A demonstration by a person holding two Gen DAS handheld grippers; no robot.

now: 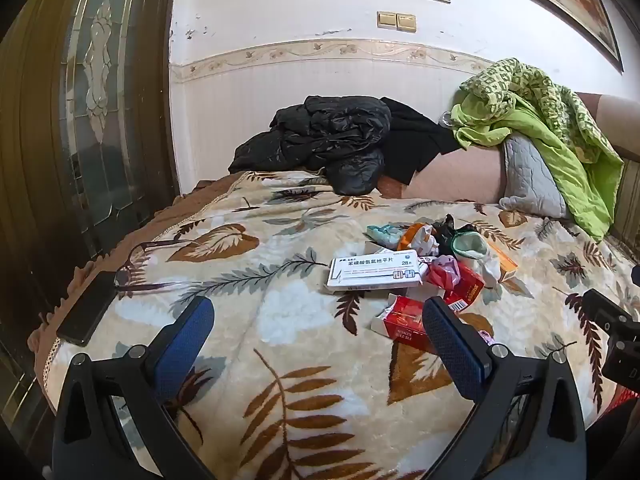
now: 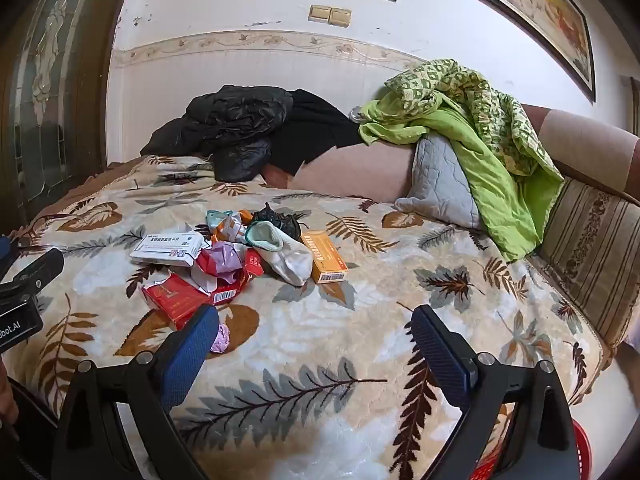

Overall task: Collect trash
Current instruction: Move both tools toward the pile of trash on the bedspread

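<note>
The left gripper [image 1: 318,334] and the right gripper [image 2: 314,342] are both hanging wide open over the leafy blanket [image 2: 360,380], holding nothing. The trash pile [image 2: 240,256] is lying on the blanket just past the claws. The torn red pack [image 2: 176,300] is sitting at the near edge of the pile, so it is probably the easiest piece to pinch first, gripped across its flat sides. Behind it the white medicine box [image 1: 374,274] and the orange box [image 2: 326,256] are waiting. A sock [image 2: 286,254] is lying in the pile and may not be trash. Left of the pile, glasses [image 1: 154,264] and a phone [image 1: 86,308] are resting. Far behind the pile, black clothes [image 1: 320,140] are heaped.
</note>
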